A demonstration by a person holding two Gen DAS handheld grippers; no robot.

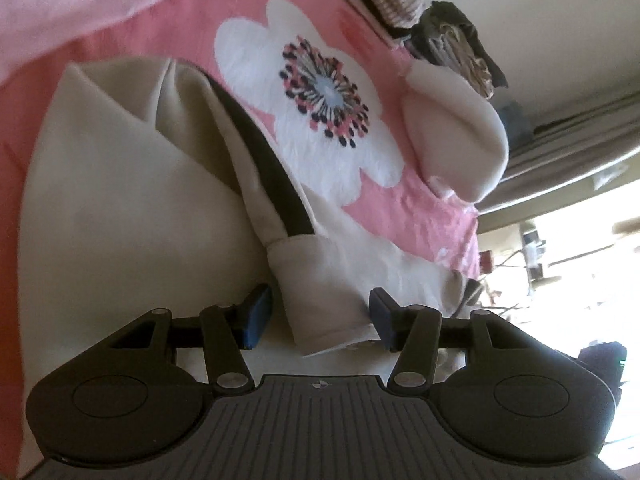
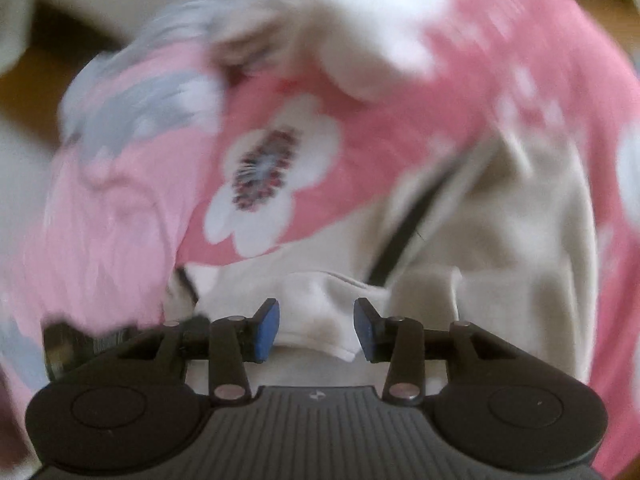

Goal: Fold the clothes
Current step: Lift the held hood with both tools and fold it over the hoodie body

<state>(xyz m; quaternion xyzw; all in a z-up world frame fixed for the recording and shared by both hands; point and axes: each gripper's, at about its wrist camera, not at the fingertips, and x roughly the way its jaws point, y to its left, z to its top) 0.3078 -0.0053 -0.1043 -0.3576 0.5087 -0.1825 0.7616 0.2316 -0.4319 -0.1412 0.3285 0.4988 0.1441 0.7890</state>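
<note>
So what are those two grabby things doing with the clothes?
A person is folding a cream garment with a dark stripe, laid on a pink flowered bedspread. Each hand works a pair of tongs. The left tongs stand open around a cuff-like end of the cream cloth, and the pads are not pressing it. The right tongs are open too, over another folded edge of the same garment. More folded clothes sit piled at the far edge.

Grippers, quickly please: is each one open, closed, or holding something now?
Left gripper: open, cream garment's cuff between the pads, not pinched.
Right gripper: open, cream fabric fold between the pads, not gripped.
</note>
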